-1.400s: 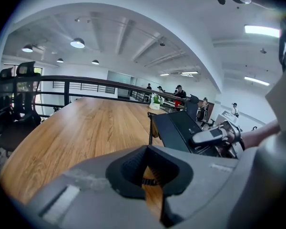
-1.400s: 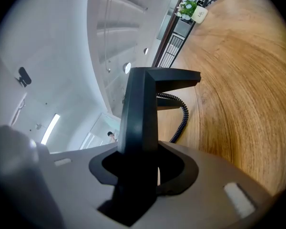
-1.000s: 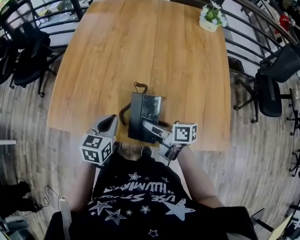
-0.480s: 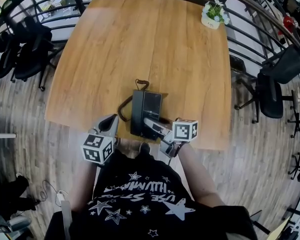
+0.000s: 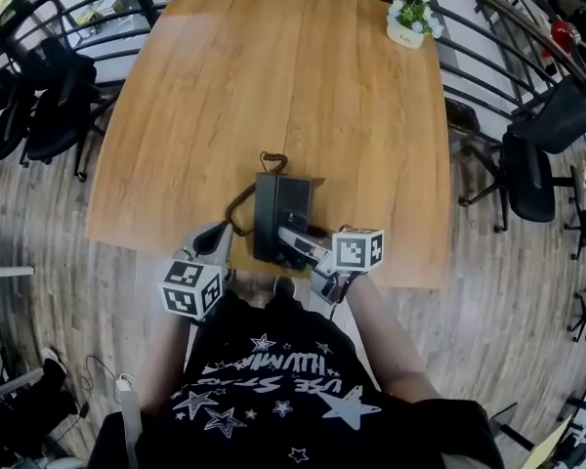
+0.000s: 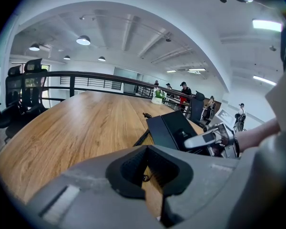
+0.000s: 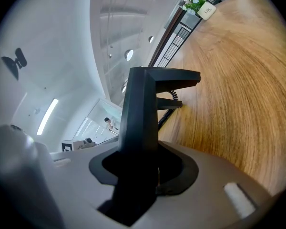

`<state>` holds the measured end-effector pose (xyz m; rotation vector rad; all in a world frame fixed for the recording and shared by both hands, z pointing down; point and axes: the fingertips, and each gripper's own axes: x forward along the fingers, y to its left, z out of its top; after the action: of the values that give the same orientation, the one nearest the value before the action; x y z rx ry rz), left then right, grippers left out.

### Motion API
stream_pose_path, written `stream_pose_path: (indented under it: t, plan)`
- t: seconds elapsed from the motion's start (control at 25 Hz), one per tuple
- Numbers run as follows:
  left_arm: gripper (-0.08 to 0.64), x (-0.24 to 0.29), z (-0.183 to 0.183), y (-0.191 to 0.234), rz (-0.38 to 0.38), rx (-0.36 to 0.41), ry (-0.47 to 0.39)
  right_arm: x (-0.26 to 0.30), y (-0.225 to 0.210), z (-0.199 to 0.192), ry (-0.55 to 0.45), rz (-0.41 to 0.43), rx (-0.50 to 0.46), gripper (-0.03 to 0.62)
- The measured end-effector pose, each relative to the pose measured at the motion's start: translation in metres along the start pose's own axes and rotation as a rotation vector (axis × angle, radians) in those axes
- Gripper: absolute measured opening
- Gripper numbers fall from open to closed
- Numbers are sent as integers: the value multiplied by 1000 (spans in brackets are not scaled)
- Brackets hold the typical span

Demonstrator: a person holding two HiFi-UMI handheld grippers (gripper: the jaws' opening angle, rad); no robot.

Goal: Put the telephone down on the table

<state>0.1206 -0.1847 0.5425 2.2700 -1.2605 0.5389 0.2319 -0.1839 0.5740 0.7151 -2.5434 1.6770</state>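
My right gripper is clamped on the near end of the black, wedge-shaped plastic desk telephone. The telephone is by the near edge of the pale wooden table, a little right of the middle. My left gripper hangs just off that same edge, its jaws drawn nearly together on nothing.

In the right gripper view the set looks tilted, so I judge its base is not yet flat (I cannot tell whether the far end touches the wood). To do this well I would lower the near end slowly and keep the body level across its width. The black coiled cord lies by its left side and must not get trapped underneath. I should let go only once the whole base bears on the wood, well inboard of the edge.
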Motion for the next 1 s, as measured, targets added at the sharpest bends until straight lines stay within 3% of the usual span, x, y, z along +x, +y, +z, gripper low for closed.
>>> stream_pose_path:
  t: [0.28,0.48,0.72,1.0]
  plan:
    - [2,5,-1,-5,-14,17,7,0,-2,-1,-2,-39,-25,161]
    - [2,4,1,-7,-14,22,9,-6,-9,-2,34,-131,-70,179]
    - [2,4,-3,-9,-18,24,9,-9,-17,-4,35,-151,-89,189]
    - [2,2,-5,-10,-16,24,14,-13,-28,-6,91,-197,-122,253]
